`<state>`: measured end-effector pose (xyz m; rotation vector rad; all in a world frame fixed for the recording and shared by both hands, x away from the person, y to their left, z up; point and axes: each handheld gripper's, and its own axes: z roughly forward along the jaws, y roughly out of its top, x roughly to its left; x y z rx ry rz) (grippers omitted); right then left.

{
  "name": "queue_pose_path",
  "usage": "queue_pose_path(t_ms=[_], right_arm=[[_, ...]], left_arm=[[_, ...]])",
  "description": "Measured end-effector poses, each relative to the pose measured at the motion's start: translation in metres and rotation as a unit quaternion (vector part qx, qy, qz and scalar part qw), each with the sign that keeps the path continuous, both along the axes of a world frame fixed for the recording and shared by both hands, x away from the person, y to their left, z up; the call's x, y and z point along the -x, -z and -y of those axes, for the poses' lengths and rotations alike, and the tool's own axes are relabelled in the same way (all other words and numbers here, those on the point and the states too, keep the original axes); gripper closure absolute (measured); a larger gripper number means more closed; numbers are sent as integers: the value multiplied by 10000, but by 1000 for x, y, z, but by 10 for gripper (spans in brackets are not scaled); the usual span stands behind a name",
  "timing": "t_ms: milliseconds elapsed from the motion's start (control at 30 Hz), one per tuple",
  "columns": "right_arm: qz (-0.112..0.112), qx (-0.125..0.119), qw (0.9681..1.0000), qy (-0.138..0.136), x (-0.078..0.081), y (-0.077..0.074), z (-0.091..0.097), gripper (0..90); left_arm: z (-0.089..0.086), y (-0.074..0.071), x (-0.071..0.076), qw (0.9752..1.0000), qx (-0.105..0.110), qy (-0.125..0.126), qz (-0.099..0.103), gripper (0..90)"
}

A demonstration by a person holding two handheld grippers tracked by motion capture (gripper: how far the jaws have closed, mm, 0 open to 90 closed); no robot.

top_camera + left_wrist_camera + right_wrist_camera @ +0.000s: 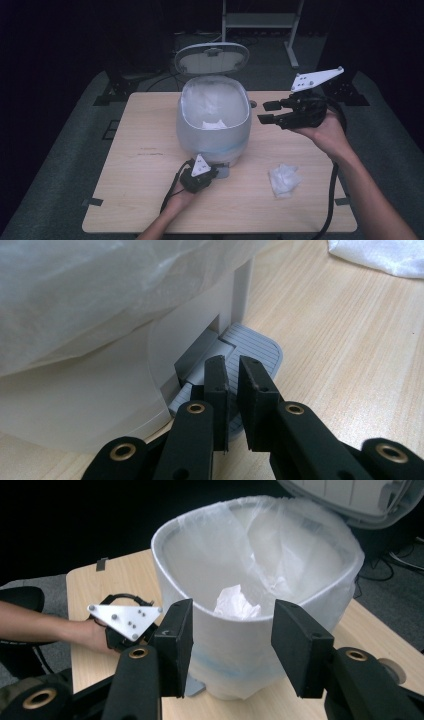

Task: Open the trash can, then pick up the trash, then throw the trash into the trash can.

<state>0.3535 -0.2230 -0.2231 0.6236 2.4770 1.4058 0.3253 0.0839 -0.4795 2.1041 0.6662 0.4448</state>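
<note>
A white pedal bin (212, 145) lined with a clear bag stands mid-table, its lid (212, 57) up. A crumpled white tissue (235, 605) lies inside it. My left gripper (216, 171) sits at the bin's front foot; in the left gripper view its jaws (232, 362) are nearly together, tips down on the grey ribbed pedal (255, 342), with nothing between them. My right gripper (263, 112) hangs in the air just right of the bin's rim, open and holding nothing; its jaws (231, 615) frame the bin. A second crumpled tissue (284, 179) lies on the table at the right.
The wooden table (140, 200) is bare on its left half and along the front edge. A metal frame (260, 22) and dark stands are on the floor behind the table. Cables trail from both grippers off the front edge.
</note>
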Motion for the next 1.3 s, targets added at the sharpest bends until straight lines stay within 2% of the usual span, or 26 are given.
queue_pose_path(t_ms=[267, 600, 733, 1300], right_arm=[[9, 47, 10000, 67, 6, 17, 10, 458], [-23, 254, 9995, 160, 18, 47, 26, 423], [-25, 202, 9996, 193, 21, 50, 31, 423], [-16, 242, 9994, 230, 26, 60, 35, 418]], left_arm=[[1, 0, 1, 10000, 15, -16, 14, 828], [1, 0, 1, 10000, 6, -14, 45, 826], [1, 0, 1, 10000, -3, -23, 40, 826], [1, 0, 1, 10000, 11, -19, 35, 826]])
